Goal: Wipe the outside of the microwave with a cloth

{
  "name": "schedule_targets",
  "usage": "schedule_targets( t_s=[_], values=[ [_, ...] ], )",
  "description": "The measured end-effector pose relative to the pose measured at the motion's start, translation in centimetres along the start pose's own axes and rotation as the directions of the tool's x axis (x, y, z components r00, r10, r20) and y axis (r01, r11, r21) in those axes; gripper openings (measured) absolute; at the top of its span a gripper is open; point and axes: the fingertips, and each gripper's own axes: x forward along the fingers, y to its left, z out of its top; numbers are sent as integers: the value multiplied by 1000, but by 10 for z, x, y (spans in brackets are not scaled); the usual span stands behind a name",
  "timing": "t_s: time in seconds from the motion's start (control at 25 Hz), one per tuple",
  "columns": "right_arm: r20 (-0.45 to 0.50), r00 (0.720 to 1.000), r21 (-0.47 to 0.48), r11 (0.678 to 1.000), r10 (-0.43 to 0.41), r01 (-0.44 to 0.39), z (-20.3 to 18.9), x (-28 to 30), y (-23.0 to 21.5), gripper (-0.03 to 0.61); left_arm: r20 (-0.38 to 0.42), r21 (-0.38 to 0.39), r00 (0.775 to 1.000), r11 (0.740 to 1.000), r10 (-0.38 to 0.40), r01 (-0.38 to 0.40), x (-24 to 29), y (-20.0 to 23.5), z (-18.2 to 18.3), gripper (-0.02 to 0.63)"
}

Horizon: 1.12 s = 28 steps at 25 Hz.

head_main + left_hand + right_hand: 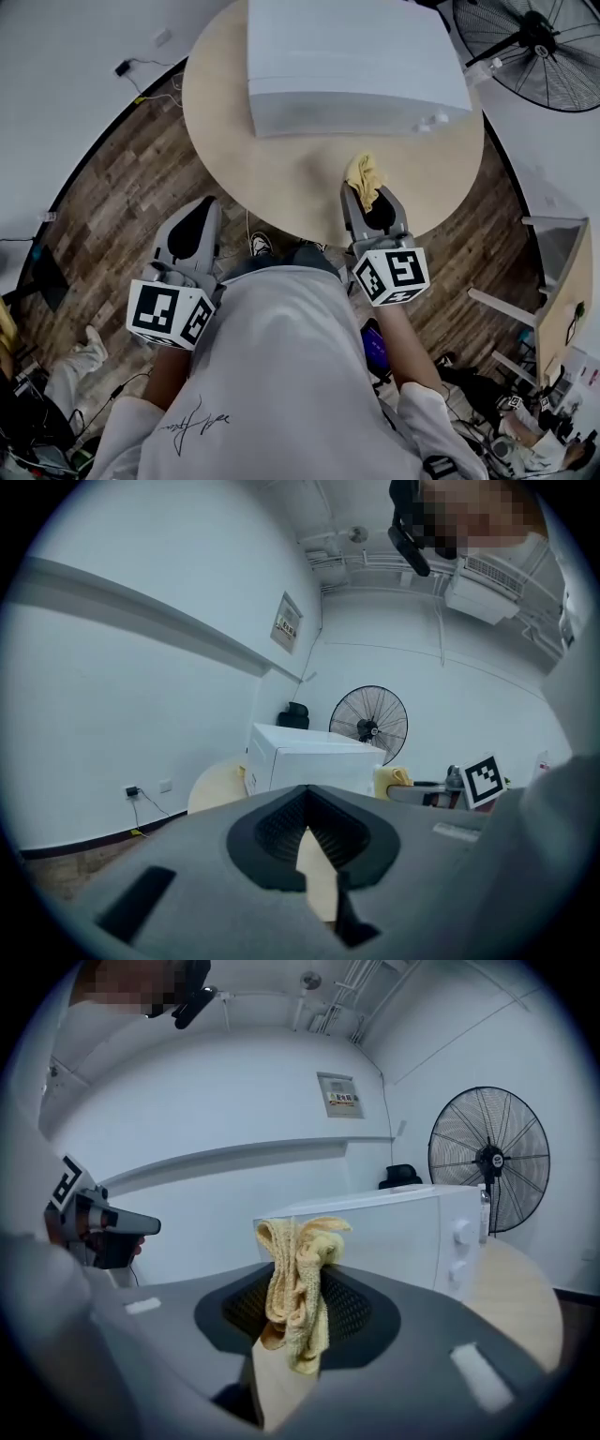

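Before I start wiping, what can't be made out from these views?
Microwave rear: cut off by the head view's top edge.
Microwave front, lower left: behind the cloth in the right gripper view.
Knob markings: too small, right gripper view.
Wall notice print: too small, both gripper views.

1. The microwave (356, 66), a white box with two knobs at the right of its front, is set upright on the far part of the round table (281, 178).
2. The cloth (363, 173), yellow and bunched, is held clamped in the right gripper (367, 195) over the table's near part, apart from the microwave.
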Motion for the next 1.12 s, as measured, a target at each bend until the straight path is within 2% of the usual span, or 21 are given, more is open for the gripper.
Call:
schedule_targets(
  t_s=[0.32, 0.56, 1.12],
  values=[
    [6, 999, -7, 999, -34, 34, 16, -33, -26, 137, -16, -3, 1000, 1000, 23, -23, 12, -4, -3, -8],
    [0, 1000, -31, 999, -22, 22, 25, -48, -29, 133, -10, 8, 999, 999, 36, -36, 19, -3, 0, -8],
    [-45, 999, -17, 999, -31, 30, 18, -50, -34, 132, -20, 8, 999, 999, 40, -40, 29, -4, 0, -8]
  ],
)
